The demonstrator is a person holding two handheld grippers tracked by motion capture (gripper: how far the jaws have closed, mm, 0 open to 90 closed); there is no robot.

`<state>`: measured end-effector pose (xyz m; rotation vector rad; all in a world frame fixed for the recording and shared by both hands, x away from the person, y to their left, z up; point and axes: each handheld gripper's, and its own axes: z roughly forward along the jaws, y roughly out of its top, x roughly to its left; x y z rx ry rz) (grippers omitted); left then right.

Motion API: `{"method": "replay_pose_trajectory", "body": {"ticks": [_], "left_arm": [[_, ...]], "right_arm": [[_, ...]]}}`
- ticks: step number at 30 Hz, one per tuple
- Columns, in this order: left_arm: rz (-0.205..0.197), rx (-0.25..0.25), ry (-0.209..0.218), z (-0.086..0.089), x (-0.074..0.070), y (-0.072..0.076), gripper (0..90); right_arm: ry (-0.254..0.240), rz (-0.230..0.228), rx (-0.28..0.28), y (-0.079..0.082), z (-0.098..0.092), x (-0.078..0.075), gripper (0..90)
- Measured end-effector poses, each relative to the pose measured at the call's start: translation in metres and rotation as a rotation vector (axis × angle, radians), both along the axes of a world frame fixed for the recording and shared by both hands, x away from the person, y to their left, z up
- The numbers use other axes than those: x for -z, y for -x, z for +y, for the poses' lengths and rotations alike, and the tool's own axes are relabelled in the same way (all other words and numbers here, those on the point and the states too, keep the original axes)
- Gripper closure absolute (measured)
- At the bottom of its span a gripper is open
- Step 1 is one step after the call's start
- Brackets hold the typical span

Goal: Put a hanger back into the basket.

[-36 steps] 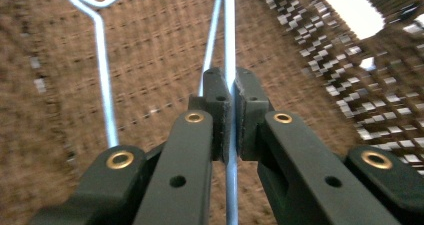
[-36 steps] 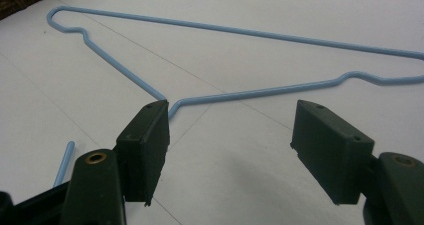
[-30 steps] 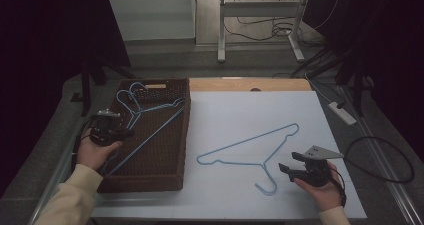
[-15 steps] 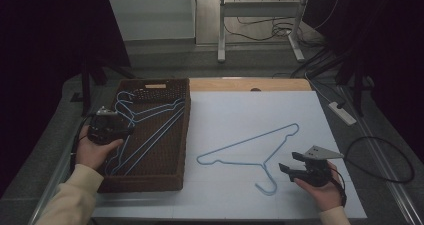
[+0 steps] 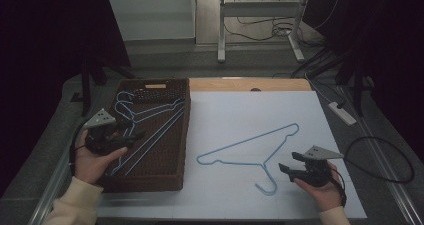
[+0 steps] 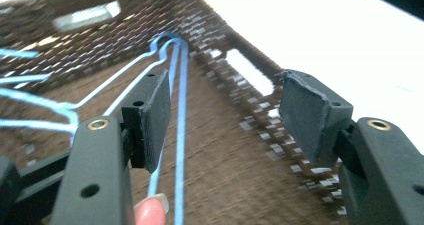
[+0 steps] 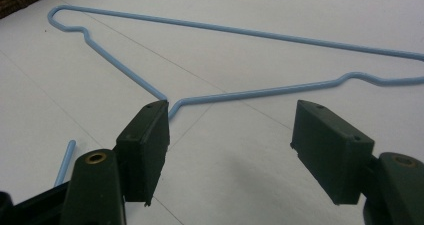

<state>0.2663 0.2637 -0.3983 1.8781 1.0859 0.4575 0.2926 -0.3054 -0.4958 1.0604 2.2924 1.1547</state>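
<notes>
My left claw (image 5: pixel 131 135) has just been opening over the basket (image 5: pixel 172 177), nothing gripped, hangers (image 6: pixel 181 135) below. My right claw (image 5: pixel 290 163) stands open beside the tabletop hanger (image 5: pixel 250 147).

So the table (image 5: pixel 250 85) has a wood top, mostly covered by a big white sheet (image 5: pixel 300 115). On the left edge of the sheet sits a dark wicker basket (image 5: pixel 170 182), partly hanging over onto the grey side. One blue hanger (image 5: pixel 240 147) lies flat on the sheet just right of the basket, hook pointing toward the near edge.
</notes>
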Motion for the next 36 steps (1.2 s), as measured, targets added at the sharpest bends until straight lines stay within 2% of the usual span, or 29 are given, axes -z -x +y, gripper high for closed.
{"method": "replay_pose_trajectory", "body": {"ticks": [6,9,12,16,20,23,31,36], "left_arm": [[-0.045,0.057,0.017,-0.027,0.0,0.016,37.2],[-0.044,0.074,0.017,-0.036,0.003,0.016,36.3],[-0.038,0.095,0.06,-0.049,0.011,0.013,36.1],[-0.039,0.108,0.075,-0.06,0.018,0.011,35.6],[-0.032,0.109,0.089,-0.064,0.024,0.009,35.2],[-0.039,0.125,0.081,-0.067,0.028,0.011,35.0],[-0.058,0.156,0.045,-0.073,0.028,0.017,34.5],[-0.057,0.165,0.054,-0.075,0.028,0.019,34.5]], "right_arm": [[0.001,0.0,-0.003,0.0,0.0,0.0,32.4],[0.001,-0.002,-0.005,0.0,0.001,0.0,32.4],[0.001,-0.004,-0.006,0.0,0.001,0.0,32.4],[-0.004,-0.004,-0.007,0.0,0.0,0.0,32.4],[-0.001,-0.002,-0.01,0.0,0.0,0.0,32.4],[-0.003,-0.004,-0.011,0.0,0.0,0.0,32.4],[0.0,-0.003,-0.017,0.0,0.0,-0.001,32.4],[-0.004,-0.007,-0.016,0.001,0.0,-0.002,32.4]]}}
